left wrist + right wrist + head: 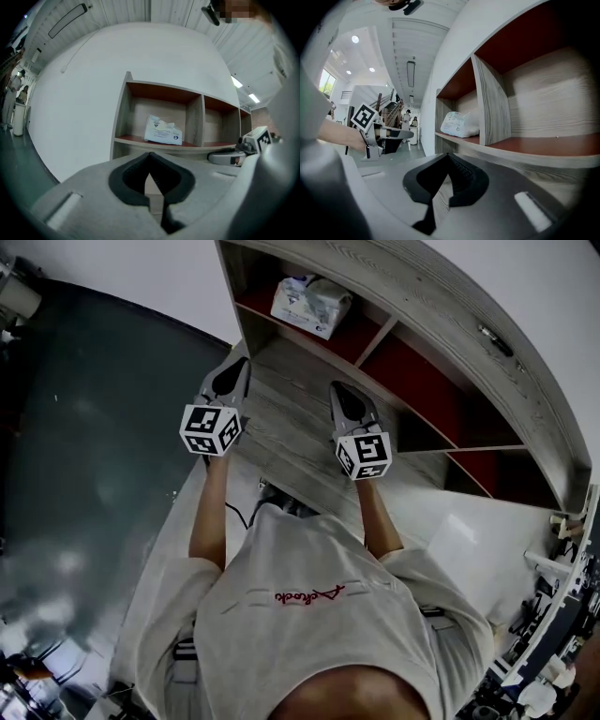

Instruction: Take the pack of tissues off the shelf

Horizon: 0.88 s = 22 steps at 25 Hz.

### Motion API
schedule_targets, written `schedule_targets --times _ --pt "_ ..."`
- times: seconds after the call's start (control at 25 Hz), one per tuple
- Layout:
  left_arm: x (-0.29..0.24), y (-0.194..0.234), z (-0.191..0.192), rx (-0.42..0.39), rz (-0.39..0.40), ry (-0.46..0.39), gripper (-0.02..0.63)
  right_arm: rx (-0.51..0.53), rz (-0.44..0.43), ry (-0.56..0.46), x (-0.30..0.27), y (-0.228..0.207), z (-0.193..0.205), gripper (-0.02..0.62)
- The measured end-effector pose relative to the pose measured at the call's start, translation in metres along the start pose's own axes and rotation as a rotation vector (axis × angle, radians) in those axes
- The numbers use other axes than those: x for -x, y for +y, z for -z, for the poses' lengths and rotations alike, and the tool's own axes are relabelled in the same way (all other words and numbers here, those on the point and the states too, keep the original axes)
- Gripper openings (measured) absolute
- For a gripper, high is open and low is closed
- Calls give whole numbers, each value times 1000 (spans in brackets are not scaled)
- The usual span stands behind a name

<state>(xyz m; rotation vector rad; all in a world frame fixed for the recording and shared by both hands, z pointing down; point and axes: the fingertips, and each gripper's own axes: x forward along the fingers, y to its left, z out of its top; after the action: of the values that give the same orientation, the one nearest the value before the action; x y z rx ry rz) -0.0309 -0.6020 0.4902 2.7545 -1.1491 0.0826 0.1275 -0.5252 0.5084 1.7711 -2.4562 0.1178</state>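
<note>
Approach step, nothing grasped yet: the left gripper [231,373] and right gripper [346,401] are both closed tight and empty. The tissue pack [310,304] lies on the shelf [422,381], ahead of the left gripper and well apart. Next, one gripper likely must open and reach forward around it

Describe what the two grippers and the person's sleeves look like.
The left gripper and right gripper match: pale grey tapering shells, black padded jaw linings, each with a white cube of black square markers. The person wears a light short-sleeved T-shirt with red script.
</note>
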Motion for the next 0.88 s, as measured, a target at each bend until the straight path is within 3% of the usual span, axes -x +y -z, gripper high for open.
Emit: schedule_targets --times 0.32,0.4,0.6,0.88 --pt "-20 17 3 -23 4 8 10 -7 13 50 -7 0 20 8" --pt "-28 17 2 -23 23 15 131 -8 18 55 -8 -2 22 8" --pt "-44 16 -10 -49 65 -2 250 -7 32 58 -10 -9 21 8" --pt "-77 4 -34 -86 150 -15 279 -10 60 67 -8 -16 24 7"
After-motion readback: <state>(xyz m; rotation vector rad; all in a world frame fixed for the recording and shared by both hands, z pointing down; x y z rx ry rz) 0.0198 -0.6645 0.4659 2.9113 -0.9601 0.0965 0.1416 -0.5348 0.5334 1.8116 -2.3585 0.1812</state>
